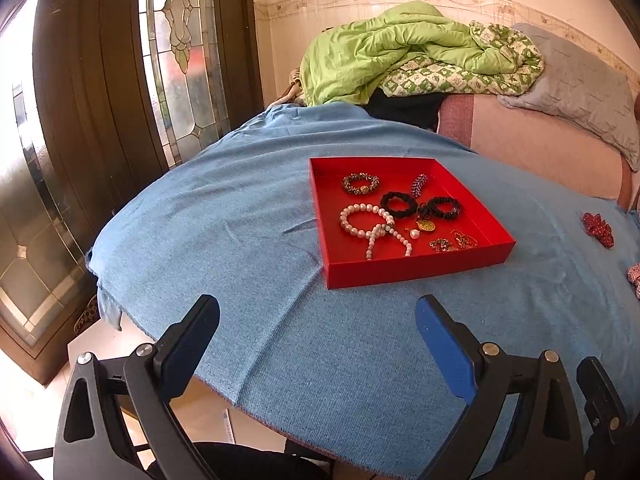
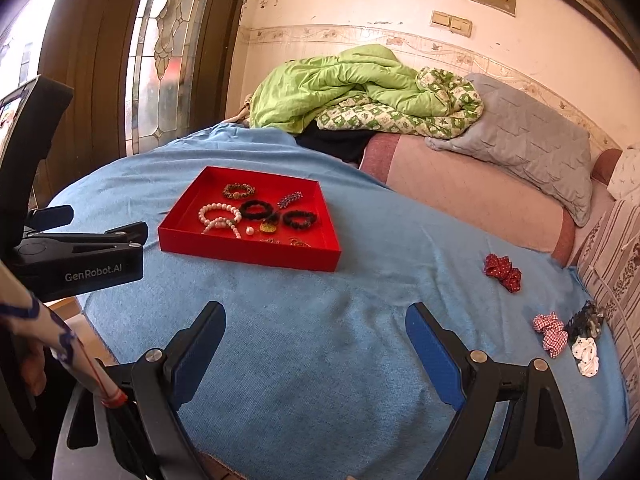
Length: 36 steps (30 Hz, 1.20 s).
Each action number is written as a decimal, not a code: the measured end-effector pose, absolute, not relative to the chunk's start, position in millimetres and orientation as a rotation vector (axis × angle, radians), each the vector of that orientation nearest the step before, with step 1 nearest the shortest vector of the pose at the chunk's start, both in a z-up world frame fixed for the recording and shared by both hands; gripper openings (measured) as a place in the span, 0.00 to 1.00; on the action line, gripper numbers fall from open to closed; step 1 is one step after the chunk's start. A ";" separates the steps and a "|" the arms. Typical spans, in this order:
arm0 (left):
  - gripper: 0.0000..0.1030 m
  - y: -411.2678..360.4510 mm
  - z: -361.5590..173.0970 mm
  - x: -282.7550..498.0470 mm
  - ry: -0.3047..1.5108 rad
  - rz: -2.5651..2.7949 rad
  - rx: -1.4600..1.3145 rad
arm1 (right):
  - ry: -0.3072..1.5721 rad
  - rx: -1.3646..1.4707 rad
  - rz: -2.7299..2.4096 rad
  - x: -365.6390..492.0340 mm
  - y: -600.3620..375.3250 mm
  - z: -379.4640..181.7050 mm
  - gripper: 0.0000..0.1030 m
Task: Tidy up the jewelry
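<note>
A red tray point(image 1: 420, 270) point(image 2: 248, 250) sits on the blue cloth. It holds a white pearl bracelet point(image 1: 362, 220) point(image 2: 218, 214), two black scrunchies point(image 1: 398, 202) point(image 2: 256, 210), a brown beaded bracelet point(image 1: 360, 183), a purple clip point(image 1: 420, 182), a gold pendant and small gold pieces. A red scrunchie point(image 2: 503, 272) point(image 1: 598, 228), a red-checked scrunchie point(image 2: 552, 332), a dark claw clip point(image 2: 586, 318) and a white scrunchie point(image 2: 585, 356) lie on the cloth at the right. My left gripper point(image 1: 318, 336) is open and empty, short of the tray. My right gripper point(image 2: 316, 340) is open and empty over bare cloth.
The blue cloth point(image 2: 320, 300) covers a table. Behind it stands a pink sofa point(image 2: 460, 192) with a green quilt point(image 2: 352, 88) and a grey pillow point(image 2: 528, 148). A stained-glass door point(image 1: 184, 52) is at the left. The left gripper's body point(image 2: 80, 256) shows at the right wrist view's left edge.
</note>
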<state>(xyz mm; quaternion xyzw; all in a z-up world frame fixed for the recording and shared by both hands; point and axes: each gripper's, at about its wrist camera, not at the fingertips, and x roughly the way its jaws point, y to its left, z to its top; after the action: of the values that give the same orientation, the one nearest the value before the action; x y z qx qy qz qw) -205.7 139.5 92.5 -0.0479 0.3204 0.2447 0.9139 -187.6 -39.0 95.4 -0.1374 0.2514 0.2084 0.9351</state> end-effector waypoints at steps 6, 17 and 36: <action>0.95 139.3 91.3 -206.1 0.664 0.498 -0.096 | 0.522 -0.291 0.426 -186.6 -38.0 93.3 0.91; 0.95 139.0 90.7 -206.6 0.669 0.496 -0.091 | 0.532 -0.300 0.427 -185.5 -36.2 90.6 0.91; 0.95 138.5 90.7 -206.8 0.669 0.496 -0.093 | 0.538 -0.299 0.429 -184.1 -37.4 89.2 0.91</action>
<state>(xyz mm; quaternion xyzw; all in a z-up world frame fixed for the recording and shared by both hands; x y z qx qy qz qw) -206.8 138.5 90.7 -0.0450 0.3250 0.2406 0.9135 -184.1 -37.4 89.2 -0.1458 0.2626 0.2093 0.9306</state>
